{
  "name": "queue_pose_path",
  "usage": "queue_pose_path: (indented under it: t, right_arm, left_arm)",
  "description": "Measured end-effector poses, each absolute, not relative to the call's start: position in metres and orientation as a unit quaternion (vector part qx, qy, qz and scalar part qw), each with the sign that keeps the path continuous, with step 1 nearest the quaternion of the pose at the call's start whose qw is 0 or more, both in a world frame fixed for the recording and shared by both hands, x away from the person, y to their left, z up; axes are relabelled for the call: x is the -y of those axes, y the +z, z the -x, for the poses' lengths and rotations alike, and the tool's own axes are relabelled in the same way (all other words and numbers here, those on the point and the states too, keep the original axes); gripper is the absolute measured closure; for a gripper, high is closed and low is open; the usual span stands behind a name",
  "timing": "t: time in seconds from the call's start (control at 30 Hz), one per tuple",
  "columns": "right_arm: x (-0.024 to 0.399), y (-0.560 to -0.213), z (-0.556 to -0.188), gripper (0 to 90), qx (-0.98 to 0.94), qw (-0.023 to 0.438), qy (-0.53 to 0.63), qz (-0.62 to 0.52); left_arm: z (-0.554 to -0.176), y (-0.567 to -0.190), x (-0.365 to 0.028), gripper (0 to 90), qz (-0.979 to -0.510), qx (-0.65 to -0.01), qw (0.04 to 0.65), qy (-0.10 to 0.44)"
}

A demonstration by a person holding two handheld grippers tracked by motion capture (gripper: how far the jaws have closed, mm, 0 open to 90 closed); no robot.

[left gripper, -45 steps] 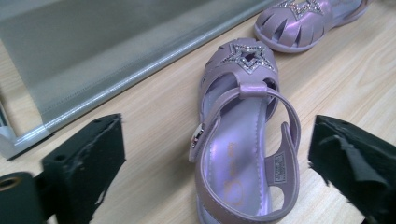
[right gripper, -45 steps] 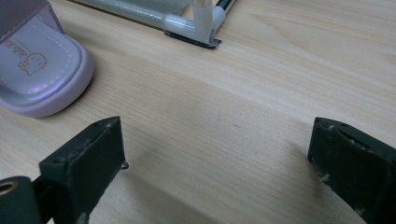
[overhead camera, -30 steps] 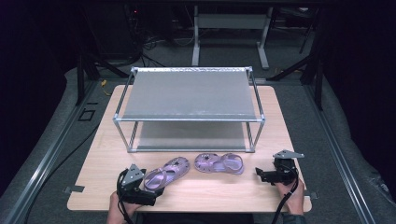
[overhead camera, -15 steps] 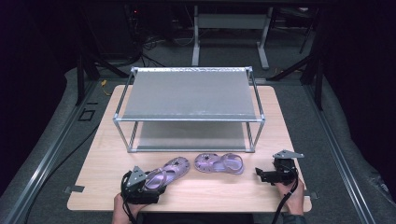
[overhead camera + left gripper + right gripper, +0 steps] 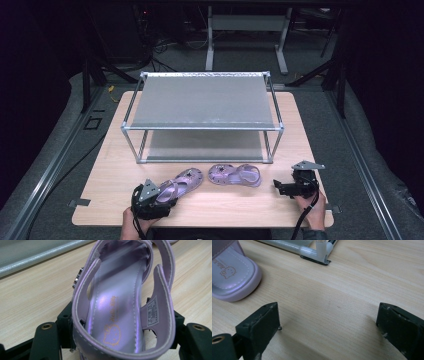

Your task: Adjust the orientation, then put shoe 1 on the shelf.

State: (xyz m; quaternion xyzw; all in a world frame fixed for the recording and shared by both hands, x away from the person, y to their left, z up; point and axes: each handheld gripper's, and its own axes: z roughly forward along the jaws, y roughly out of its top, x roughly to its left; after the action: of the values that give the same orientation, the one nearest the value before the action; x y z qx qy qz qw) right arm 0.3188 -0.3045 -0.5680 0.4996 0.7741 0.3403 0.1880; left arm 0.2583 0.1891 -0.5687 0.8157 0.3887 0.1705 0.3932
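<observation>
Your left gripper [image 5: 159, 199] sits at the near left of the pale wooden table [image 5: 110, 175], and its jaws have just been closing around the heel of the nearer shiny lilac child's sandal with stitched straps [image 5: 120, 305]. In the left gripper view the black jaws press against both sides of the heel strap, so you are gripping it. That sandal lies on the tabletop, toe pointing toward the two-tier metal shelf rack with grey boards [image 5: 202, 100]. The second lilac sandal [image 5: 235, 175] lies just beside it, in front of the rack. Your right gripper [image 5: 280, 187] rests near the right edge, jaws spread wide over bare wood, holding nothing.
</observation>
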Motion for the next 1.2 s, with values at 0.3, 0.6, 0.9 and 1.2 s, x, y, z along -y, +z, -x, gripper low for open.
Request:
queue_pose_path:
  t: [0.3, 0.6, 0.9, 1.2]
  right_arm:
    - [0.304, -0.568, -0.319, 4.6, -0.775, 0.19, 0.338, -0.5]
    - [0.305, -0.568, -0.319, 4.6, -0.775, 0.189, 0.34, -0.498]
    - [0.305, -0.568, -0.319, 4.5, -0.774, 0.188, 0.341, -0.5]
    - [0.305, -0.568, -0.319, 4.5, -0.774, 0.188, 0.341, -0.5]
  left_arm:
    - [-0.259, -0.566, -0.188, 36.7, -0.819, -0.394, 0.382, 0.17]
    - [-0.255, -0.565, -0.189, 37.5, -0.813, -0.39, 0.395, 0.177]
    - [-0.249, -0.558, -0.191, 37.5, -0.8, -0.392, 0.413, 0.19]
    - [-0.248, -0.544, -0.192, 37.5, -0.786, -0.395, 0.426, 0.209]
